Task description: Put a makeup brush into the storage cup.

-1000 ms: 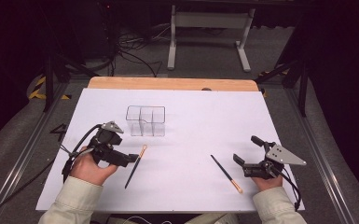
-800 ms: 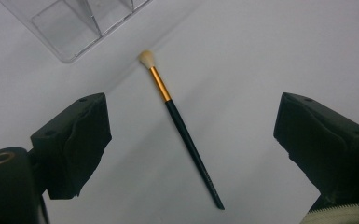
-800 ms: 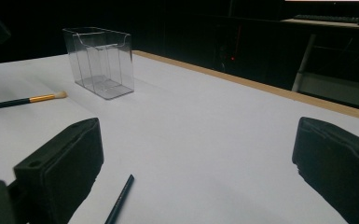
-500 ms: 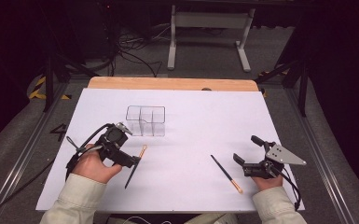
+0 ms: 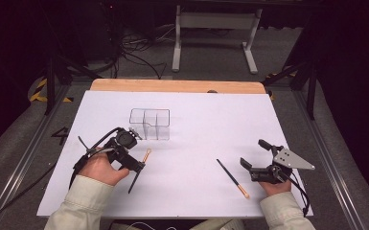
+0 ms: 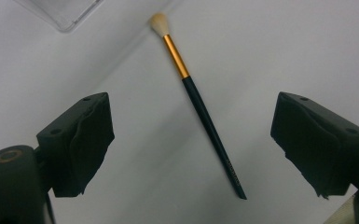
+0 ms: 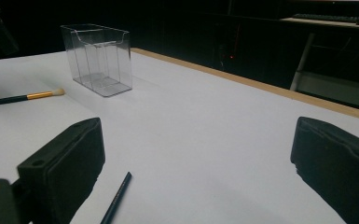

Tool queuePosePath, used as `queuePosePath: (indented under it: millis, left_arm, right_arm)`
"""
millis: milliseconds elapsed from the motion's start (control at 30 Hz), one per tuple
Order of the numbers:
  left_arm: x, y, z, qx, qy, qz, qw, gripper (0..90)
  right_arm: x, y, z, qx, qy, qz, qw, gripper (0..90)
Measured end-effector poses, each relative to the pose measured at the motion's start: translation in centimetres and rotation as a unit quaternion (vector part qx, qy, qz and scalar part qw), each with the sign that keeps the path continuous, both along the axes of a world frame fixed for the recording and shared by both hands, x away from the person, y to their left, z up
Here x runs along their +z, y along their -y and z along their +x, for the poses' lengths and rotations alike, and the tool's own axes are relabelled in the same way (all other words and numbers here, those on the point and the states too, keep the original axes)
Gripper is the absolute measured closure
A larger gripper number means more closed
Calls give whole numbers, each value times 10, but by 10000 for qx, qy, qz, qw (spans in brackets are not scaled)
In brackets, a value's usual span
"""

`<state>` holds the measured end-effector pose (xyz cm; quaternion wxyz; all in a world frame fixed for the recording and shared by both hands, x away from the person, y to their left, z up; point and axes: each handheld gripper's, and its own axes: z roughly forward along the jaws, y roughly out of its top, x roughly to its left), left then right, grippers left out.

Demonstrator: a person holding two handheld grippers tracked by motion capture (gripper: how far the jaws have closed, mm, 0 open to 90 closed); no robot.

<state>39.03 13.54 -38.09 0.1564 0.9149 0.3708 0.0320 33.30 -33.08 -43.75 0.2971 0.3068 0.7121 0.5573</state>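
1. Left gripper (image 5: 136, 165) hangs over the near brush (image 6: 198, 100) with its jaws spread wide and nothing between them; the handle lies flat on the white table (image 5: 201, 129) between the two pads, bristles pointing toward the clear organiser (image 5: 149, 123).
2. Your right gripper (image 5: 256, 158) is likewise released and rests low at the table's right side, with the second brush (image 5: 233, 178) lying just beside it, its tip showing between the jaws in the right gripper view.
3. Risk, as I judge it: the handle is thin and round, so closing off-centre or at a slant could roll it away or tip the bristle end up.
4. Pressing the pads hard into the table could also skid the brush.
5. That organiser stands upright, divided into compartments, and looks empty; a careless sweep could knock it.
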Motion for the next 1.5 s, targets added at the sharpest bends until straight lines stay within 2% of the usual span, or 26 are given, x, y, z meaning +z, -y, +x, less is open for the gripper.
queuePosePath:
  millis: [133, 233, 500, 633, 867, 1000, 1500]
  left_arm:
    - [-5, 3, 3, 2, -87, 37, 10000, 157]
    - [-10, 5, 4, 29, -166, 121, 9998, 217]
    - [-19, 8, 8, 106, -232, 179, 9995, 239]
    - [-26, 11, 10, 102, -361, 145, 9992, 285]
    - [-33, 14, 12, 92, -405, 233, 9989, 317]
    - [-39, 17, 13, 61, -504, 317, 9982, 347]
    - [-46, 21, 14, 9, -572, 566, 9968, 424]
  right_arm:
    - [0, 0, 0, -7, 4, -11, 10000, 35]
    - [0, 0, 0, 6, -11, -12, 10000, 40]
    - [0, 1, 0, 19, -36, -14, 10000, 44]
    - [0, 1, 0, 23, -48, -8, 10000, 47]
    - [1, 2, 0, 3, -65, 17, 10000, 52]
    - [1, 2, 0, 6, -76, 35, 10000, 52]
    - [0, 2, 0, -2, -122, 45, 9999, 55]
